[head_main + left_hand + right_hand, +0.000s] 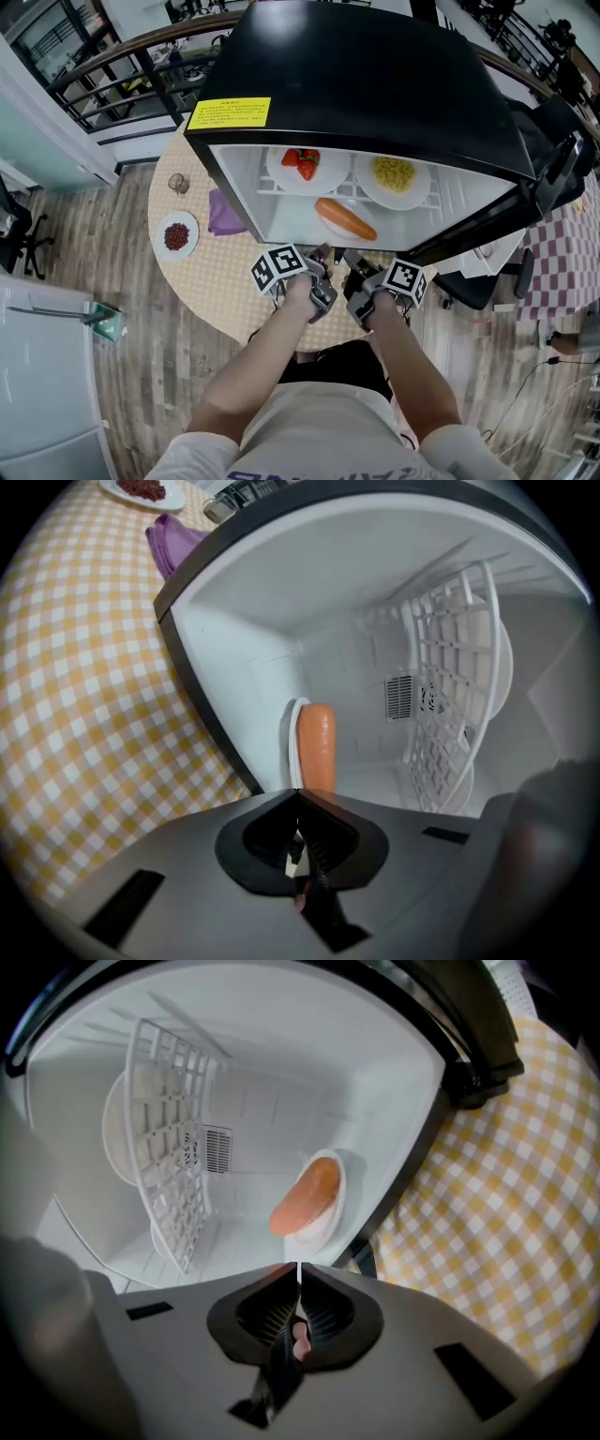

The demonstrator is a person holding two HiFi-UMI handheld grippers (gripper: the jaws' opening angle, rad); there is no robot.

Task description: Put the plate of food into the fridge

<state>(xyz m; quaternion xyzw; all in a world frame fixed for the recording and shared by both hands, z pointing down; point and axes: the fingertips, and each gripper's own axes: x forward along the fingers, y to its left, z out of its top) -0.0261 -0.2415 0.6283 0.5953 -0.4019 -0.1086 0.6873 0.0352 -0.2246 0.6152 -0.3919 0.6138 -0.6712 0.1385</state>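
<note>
Plate (362, 202) with its orange sausage (345, 218) rests on the floor of the fridge (375, 84), below the rack, so we judge the main job done. The door (555, 157) stands open, and closing it looks like what is left. Our left gripper (298, 794) and right gripper (298, 1267) hover closed and empty at the opening, the plate clear ahead of both.

Fridge (375, 84) on round table (216, 281), upper centre of frame. Inside: wire shelf (436, 199) bears strawberry plate (281, 173) left, corn plate (370, 192) right. Below shelf, centre: carrot (345, 218) on plate (328, 1224). Left of fridge, on table: cloth (225, 214), bean plate (176, 251), jar (178, 183) above bean plate.
</note>
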